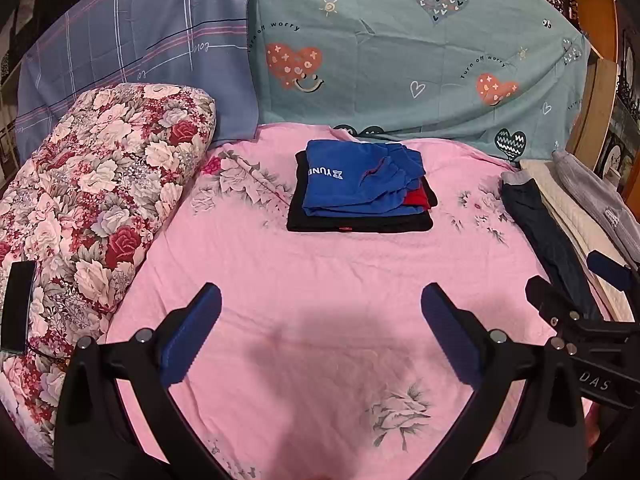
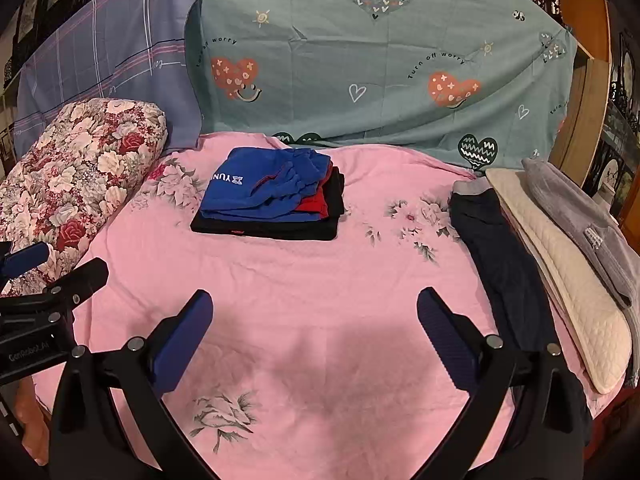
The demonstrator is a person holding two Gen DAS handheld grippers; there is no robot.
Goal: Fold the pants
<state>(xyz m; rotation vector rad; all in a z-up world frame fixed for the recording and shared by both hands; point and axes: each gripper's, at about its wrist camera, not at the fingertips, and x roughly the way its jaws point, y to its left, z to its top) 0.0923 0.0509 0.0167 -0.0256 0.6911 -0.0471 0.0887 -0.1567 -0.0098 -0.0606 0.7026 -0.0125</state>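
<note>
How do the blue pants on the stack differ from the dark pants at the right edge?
The blue pants are folded into a compact bundle; the dark pants lie stretched out long. The blue pants sit on top of a stack of folded clothes mid-bed; the dark pants lie directly on the pink sheet, beside a cream pad. The blue pants carry white lettering; the dark pants show none. Neither gripper touches either.

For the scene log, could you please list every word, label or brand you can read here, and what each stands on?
"Turn off worry": teal heart-print cotton sheet, repeated several times.
"YUN", upside down, rest hidden: folded blue fabric pants on top of the stack.
"DAS": black right tool, seen in the left wrist view.
"GenRobot.AI", faint: black left tool.
Grey garment's tag: too small to read.
</note>
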